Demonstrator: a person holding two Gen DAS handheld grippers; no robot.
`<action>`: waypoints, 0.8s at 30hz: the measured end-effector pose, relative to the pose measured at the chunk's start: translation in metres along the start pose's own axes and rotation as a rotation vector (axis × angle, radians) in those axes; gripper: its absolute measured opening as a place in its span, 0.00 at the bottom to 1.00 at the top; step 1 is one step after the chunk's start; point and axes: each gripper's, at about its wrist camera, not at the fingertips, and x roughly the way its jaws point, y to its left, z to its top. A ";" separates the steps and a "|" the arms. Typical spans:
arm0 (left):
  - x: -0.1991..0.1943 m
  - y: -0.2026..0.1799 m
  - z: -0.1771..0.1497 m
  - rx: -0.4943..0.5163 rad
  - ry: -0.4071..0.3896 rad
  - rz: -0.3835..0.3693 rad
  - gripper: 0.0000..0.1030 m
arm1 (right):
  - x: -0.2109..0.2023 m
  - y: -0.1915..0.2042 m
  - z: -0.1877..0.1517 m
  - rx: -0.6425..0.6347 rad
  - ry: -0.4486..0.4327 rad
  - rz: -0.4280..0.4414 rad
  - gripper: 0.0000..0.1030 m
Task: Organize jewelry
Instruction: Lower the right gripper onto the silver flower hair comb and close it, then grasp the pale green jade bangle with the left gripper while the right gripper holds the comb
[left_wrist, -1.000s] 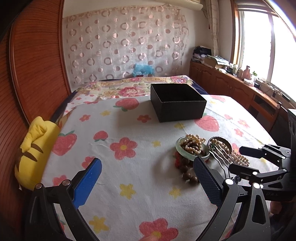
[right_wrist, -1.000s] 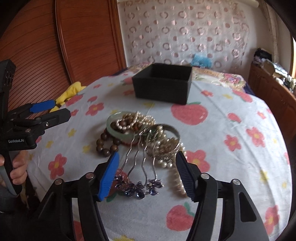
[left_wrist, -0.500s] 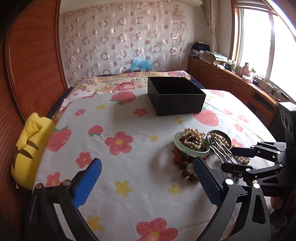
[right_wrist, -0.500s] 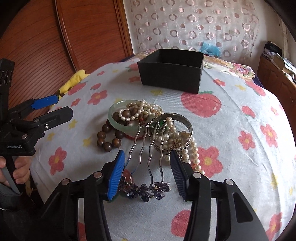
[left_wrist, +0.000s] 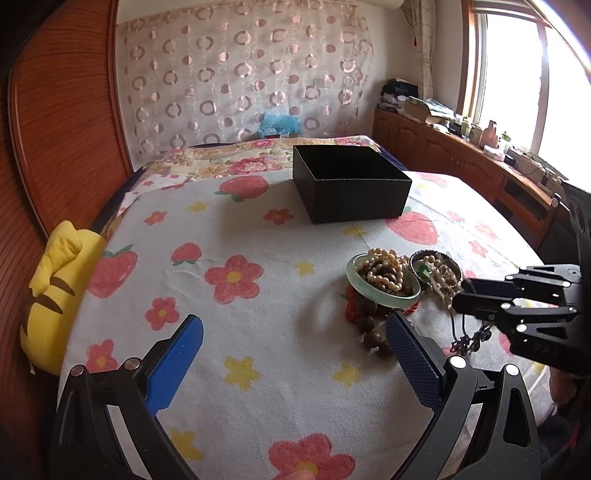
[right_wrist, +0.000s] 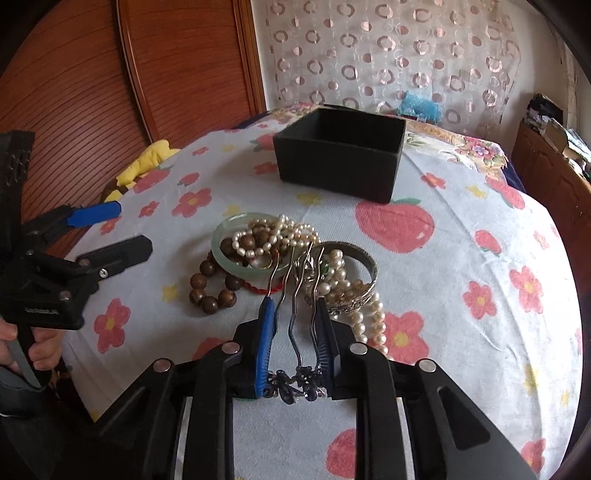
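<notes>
A pile of jewelry lies on the flowered bedspread: a green jade bangle (right_wrist: 225, 258) with pearls (right_wrist: 273, 232) in it, a brown wooden bead bracelet (right_wrist: 212, 291), a silver bangle (right_wrist: 365, 280) and a pearl string (right_wrist: 376, 325). My right gripper (right_wrist: 293, 310) is shut on a metal hair comb (right_wrist: 295, 332) with dark flowers, its prongs pointing at the pile. An open black box (right_wrist: 340, 155) stands behind. My left gripper (left_wrist: 291, 347) is open and empty, left of the pile (left_wrist: 384, 277); the box (left_wrist: 351, 184) is beyond.
A yellow plush pillow (left_wrist: 55, 288) lies at the bed's left edge by the wooden headboard (left_wrist: 62, 122). A wooden cabinet with clutter (left_wrist: 461, 155) runs along the window wall at right. A patterned curtain (left_wrist: 240, 81) hangs behind the bed.
My right gripper has closed its jaws onto the hair comb. The left gripper has stayed open and shifted slightly.
</notes>
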 end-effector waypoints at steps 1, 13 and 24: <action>0.000 0.000 0.000 0.001 0.001 0.000 0.93 | -0.001 0.000 0.000 0.000 -0.001 0.002 0.23; 0.015 -0.007 0.004 0.033 0.020 -0.021 0.93 | -0.023 -0.001 0.002 0.000 -0.066 0.044 0.03; 0.041 -0.017 0.032 0.033 0.052 -0.163 0.64 | -0.043 -0.006 0.003 -0.008 -0.113 0.025 0.02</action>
